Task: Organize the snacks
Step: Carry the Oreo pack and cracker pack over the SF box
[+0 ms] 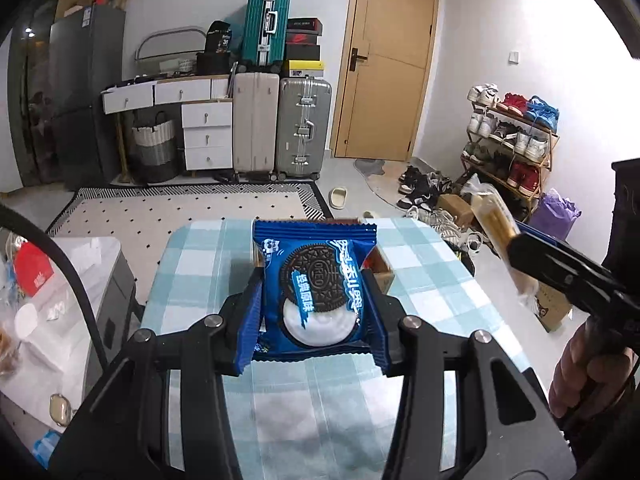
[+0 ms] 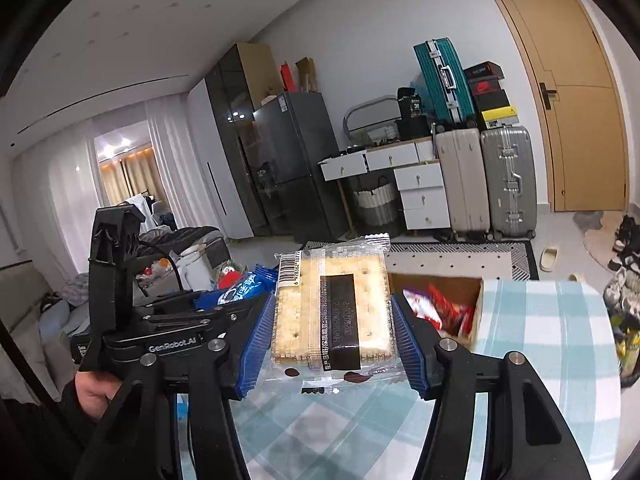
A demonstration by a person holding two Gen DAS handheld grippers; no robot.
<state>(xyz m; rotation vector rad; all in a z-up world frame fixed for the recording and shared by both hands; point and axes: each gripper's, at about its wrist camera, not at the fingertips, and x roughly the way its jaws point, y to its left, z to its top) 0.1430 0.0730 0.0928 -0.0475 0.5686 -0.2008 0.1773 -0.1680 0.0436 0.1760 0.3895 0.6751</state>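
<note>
My left gripper (image 1: 316, 300) is shut on a blue Oreo packet (image 1: 316, 280), held upright above the checked tablecloth (image 1: 320, 408). My right gripper (image 2: 332, 320) is shut on a clear packet of pale crackers (image 2: 332, 312) with a black label, also lifted off the table. From the left wrist view the cracker packet (image 1: 490, 216) sticks out of the right gripper (image 1: 516, 248) at the right. Looking from the right wrist, the left gripper (image 2: 240, 300) with the Oreo packet (image 2: 240, 290) is at the left. A cardboard box (image 2: 440, 304) holding red and purple snack packets sits on the table behind the crackers.
The box's corner (image 1: 380, 270) shows behind the Oreo packet. A low side table (image 1: 60, 320) with clutter stands to the left. Suitcases (image 1: 304, 128), white drawers (image 1: 208, 136), a shoe rack (image 1: 512, 144) and a wooden door (image 1: 384, 60) line the far side. A hand (image 1: 580, 372) grips the right tool.
</note>
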